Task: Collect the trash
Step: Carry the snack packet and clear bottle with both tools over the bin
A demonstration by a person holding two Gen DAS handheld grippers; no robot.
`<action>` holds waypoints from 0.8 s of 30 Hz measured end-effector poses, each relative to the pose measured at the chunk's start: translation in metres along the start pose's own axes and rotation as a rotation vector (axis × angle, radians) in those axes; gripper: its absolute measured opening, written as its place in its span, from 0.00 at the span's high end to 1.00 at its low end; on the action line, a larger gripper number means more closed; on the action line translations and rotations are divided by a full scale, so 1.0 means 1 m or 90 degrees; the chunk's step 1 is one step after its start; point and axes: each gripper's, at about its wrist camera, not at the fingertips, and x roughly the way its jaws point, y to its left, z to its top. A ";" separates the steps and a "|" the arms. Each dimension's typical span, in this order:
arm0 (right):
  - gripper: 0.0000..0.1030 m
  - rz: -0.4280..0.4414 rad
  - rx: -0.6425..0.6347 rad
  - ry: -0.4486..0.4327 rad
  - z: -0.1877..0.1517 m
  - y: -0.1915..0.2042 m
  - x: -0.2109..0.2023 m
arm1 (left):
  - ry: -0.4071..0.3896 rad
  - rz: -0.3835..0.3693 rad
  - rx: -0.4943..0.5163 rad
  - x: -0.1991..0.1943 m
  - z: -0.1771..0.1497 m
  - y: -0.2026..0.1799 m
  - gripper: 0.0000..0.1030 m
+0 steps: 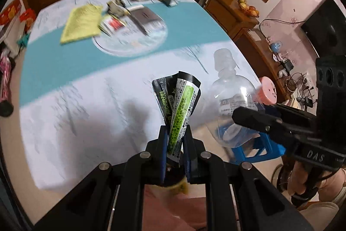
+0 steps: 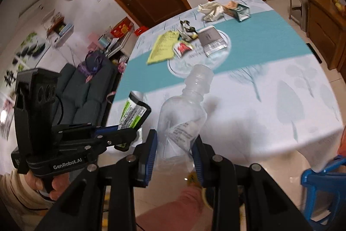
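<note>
My left gripper [image 1: 175, 133] is shut on a black-and-green snack wrapper [image 1: 179, 101], which sticks up from between the blue pads. My right gripper [image 2: 174, 138] is shut on a clear empty plastic bottle [image 2: 183, 114], neck pointing away toward the table. Both are held over the near edge of the table [image 1: 86, 101], side by side. In the left wrist view the bottle [image 1: 233, 96] and the right gripper [image 1: 244, 116] show at the right. The right wrist view has the wrapper [image 2: 134, 114] and the left gripper [image 2: 127, 135] at its left. More trash lies farther back: a yellow wrapper [image 2: 161, 48], crumpled foil [image 2: 212, 9], small packets.
A round glass plate [image 2: 225, 47] on the teal runner holds a grey box [image 2: 210, 38] and a red packet [image 2: 182, 49]. A blue plastic stool [image 2: 324, 183] stands at the right by the table. A sofa [image 2: 86, 88] is at the left, a wooden cabinet [image 2: 324, 21] at the right.
</note>
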 end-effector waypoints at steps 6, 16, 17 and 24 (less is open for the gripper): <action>0.70 0.005 0.011 0.019 -0.048 -0.028 -0.022 | 0.037 0.006 0.001 0.019 -0.039 -0.046 0.89; 0.70 0.006 0.052 0.077 -0.106 -0.055 0.004 | 0.111 0.014 -0.015 0.063 -0.084 -0.060 0.89; 0.70 0.002 0.055 0.083 -0.112 -0.058 0.010 | 0.118 0.013 -0.020 0.070 -0.088 -0.058 0.89; 0.70 -0.020 0.084 0.120 -0.150 -0.079 0.057 | 0.154 0.018 -0.042 0.124 -0.113 -0.042 0.89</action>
